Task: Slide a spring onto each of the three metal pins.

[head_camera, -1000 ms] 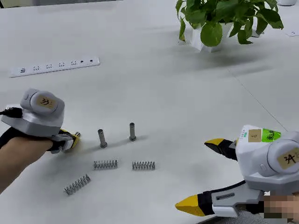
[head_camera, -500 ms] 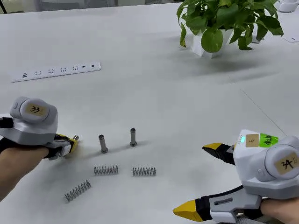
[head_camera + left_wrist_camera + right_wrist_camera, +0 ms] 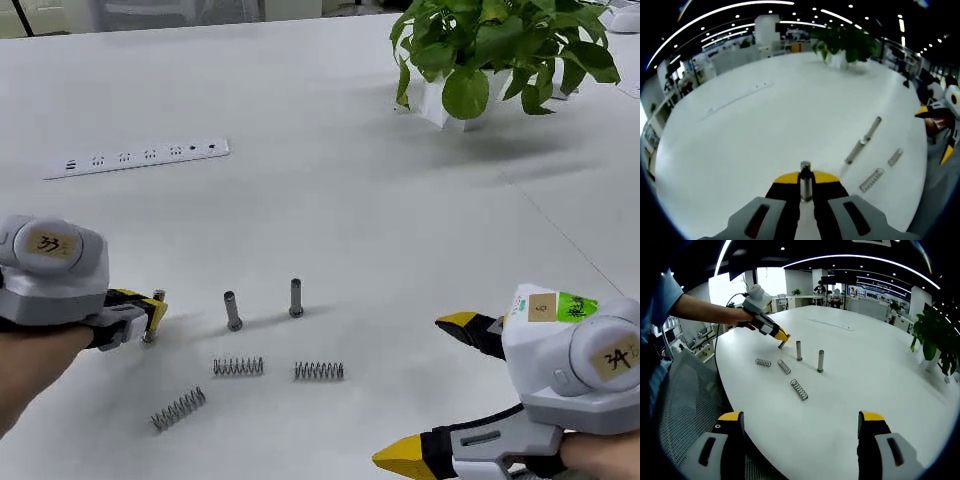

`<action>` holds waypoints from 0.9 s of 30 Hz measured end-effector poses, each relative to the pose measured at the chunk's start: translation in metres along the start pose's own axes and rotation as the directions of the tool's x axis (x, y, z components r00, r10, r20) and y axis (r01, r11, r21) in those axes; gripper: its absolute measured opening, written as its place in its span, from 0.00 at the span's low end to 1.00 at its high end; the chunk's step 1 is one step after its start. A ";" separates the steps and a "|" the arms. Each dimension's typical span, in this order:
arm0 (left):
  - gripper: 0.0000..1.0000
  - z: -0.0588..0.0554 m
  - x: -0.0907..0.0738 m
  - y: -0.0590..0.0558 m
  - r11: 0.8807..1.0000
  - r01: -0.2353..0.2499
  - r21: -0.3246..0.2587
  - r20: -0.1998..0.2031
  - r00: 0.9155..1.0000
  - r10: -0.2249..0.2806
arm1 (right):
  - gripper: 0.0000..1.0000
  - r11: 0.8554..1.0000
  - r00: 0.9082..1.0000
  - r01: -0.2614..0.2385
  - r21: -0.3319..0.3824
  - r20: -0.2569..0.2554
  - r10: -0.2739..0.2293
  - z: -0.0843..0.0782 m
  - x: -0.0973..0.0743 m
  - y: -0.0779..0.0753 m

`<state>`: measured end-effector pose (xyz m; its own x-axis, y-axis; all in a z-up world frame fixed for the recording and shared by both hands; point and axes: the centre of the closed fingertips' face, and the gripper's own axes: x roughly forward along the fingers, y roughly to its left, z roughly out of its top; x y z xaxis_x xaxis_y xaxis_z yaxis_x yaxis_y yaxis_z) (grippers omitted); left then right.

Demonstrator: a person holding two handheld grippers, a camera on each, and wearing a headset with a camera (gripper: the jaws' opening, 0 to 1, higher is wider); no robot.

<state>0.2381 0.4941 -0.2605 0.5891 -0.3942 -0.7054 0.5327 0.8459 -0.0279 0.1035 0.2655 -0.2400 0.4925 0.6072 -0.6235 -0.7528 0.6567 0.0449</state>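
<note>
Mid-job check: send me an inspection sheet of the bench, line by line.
Surface: white table, nothing spilled.
Job's things: two pins stand upright and bare. The third pin is held in the left tongs. Three springs lie loose, none on a pin.
Clutter: power strip and potted plant, both far from the work.
Grippers: left tongs shut on the third pin. Right tongs open and empty.
Cables: a dark lead hangs from the left gripper.
Surroundings: open office, mesh chair at the table edge.
</note>
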 end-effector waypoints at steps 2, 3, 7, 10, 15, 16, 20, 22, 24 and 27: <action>0.07 -0.001 -0.003 -0.001 1.000 0.001 -0.005 0.006 1.000 -0.001 | 0.96 1.000 1.000 -0.001 -0.002 0.000 0.001 0.001 0.000 0.001; 0.07 -0.001 -0.004 -0.001 1.000 0.001 -0.007 0.008 1.000 -0.001 | 0.96 1.000 1.000 -0.003 -0.002 0.000 0.003 0.001 0.001 0.001; 0.07 -0.003 -0.008 -0.002 1.000 0.003 -0.015 0.020 1.000 -0.002 | 0.96 1.000 1.000 -0.007 -0.005 -0.001 0.007 0.002 0.002 0.002; 0.08 -0.003 -0.010 -0.002 1.000 0.003 -0.015 0.025 1.000 -0.003 | 0.96 1.000 1.000 -0.009 -0.006 0.000 0.009 0.003 0.002 0.003; 0.07 -0.006 -0.014 -0.001 1.000 0.007 -0.023 0.027 1.000 -0.006 | 0.95 1.000 1.000 -0.013 -0.007 -0.002 0.013 0.004 0.004 0.003; 0.07 -0.006 -0.014 -0.001 1.000 0.007 -0.025 0.027 1.000 -0.006 | 0.95 1.000 1.000 -0.014 -0.008 -0.003 0.014 0.003 0.004 0.004; 0.07 -0.007 -0.015 -0.001 1.000 0.008 -0.028 0.028 1.000 -0.007 | 0.95 1.000 1.000 -0.017 -0.008 -0.003 0.017 0.004 0.005 0.005; 0.07 -0.007 -0.016 -0.001 1.000 0.010 -0.027 0.028 1.000 -0.009 | 0.95 1.000 1.000 -0.018 -0.009 -0.003 0.018 0.004 0.005 0.005; 0.07 -0.008 -0.016 -0.002 1.000 0.010 -0.025 0.028 1.000 -0.009 | 0.95 1.000 1.000 -0.018 -0.010 -0.003 0.018 0.004 0.005 0.005; 0.07 -0.009 -0.017 -0.004 1.000 0.013 -0.028 0.029 1.000 -0.012 | 0.95 1.000 1.000 -0.018 -0.010 -0.002 0.018 0.004 0.005 0.006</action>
<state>0.2202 0.5013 -0.2548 0.5995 -0.4149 -0.6845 0.5230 0.8504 -0.0574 0.1037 0.2741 -0.2396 0.4776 0.6180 -0.6245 -0.7660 0.6410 0.0484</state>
